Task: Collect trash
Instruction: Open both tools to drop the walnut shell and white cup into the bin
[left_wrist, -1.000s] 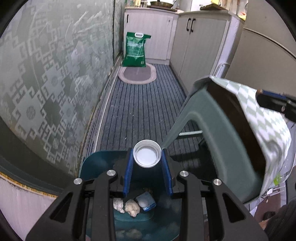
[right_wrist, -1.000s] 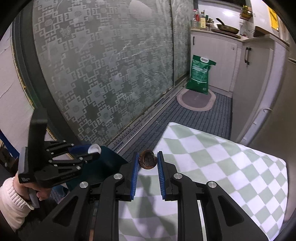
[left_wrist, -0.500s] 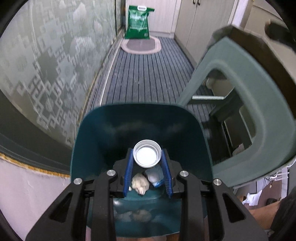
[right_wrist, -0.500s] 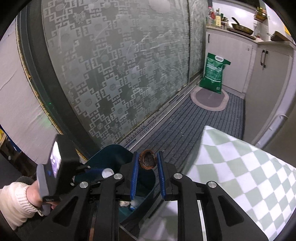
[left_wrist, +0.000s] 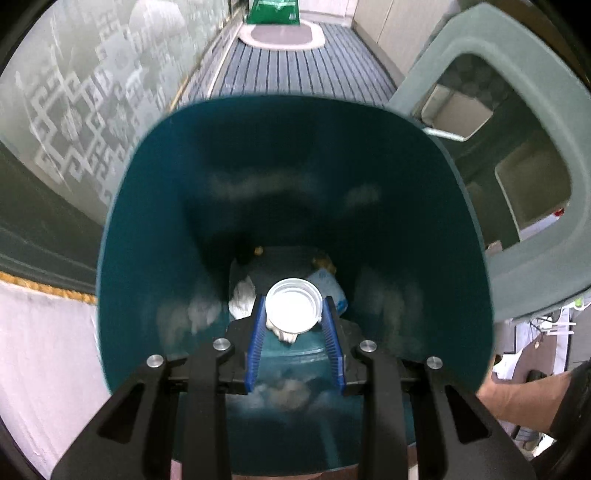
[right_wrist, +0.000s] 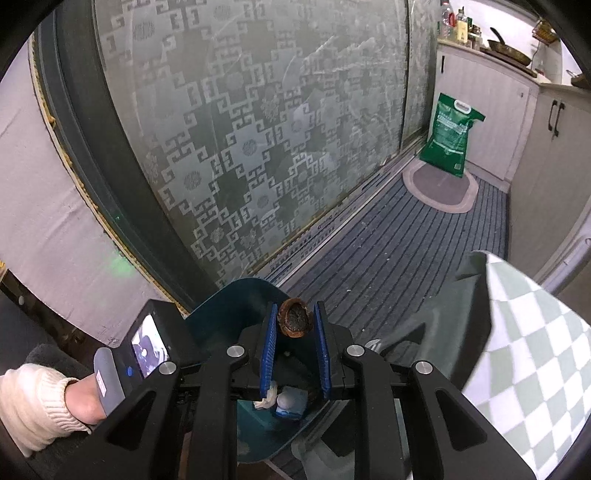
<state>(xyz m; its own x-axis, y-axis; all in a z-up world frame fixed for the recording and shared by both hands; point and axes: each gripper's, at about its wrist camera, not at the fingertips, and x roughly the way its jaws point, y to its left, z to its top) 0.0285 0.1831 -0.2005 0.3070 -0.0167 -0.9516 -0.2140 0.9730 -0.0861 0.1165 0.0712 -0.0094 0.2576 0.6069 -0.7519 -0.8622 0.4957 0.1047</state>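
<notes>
My left gripper (left_wrist: 294, 314) is shut on a white bottle cap (left_wrist: 293, 309) and holds it inside the mouth of a dark teal trash bin (left_wrist: 147, 221). Crumpled white tissue (left_wrist: 242, 299) and a blue wrapper (left_wrist: 328, 282) lie at the bin's bottom. My right gripper (right_wrist: 294, 325) is shut on a brown nutshell (right_wrist: 293, 322) and holds it above the same bin (right_wrist: 221, 306), just over its rim. The left gripper's body (right_wrist: 147, 350) shows below left of it in the right wrist view.
A grey-green plastic stool (left_wrist: 517, 122) stands right of the bin. A table with a checked cloth (right_wrist: 535, 332) is at right. A patterned glass sliding door (right_wrist: 258, 129) runs along the left. A green bag (right_wrist: 452, 134) and an oval mat (right_wrist: 439, 188) lie far down the ribbed floor.
My left gripper has moved down into the bin with the cap. My right gripper has moved left off the checked cloth to above the bin, still holding the nutshell.
</notes>
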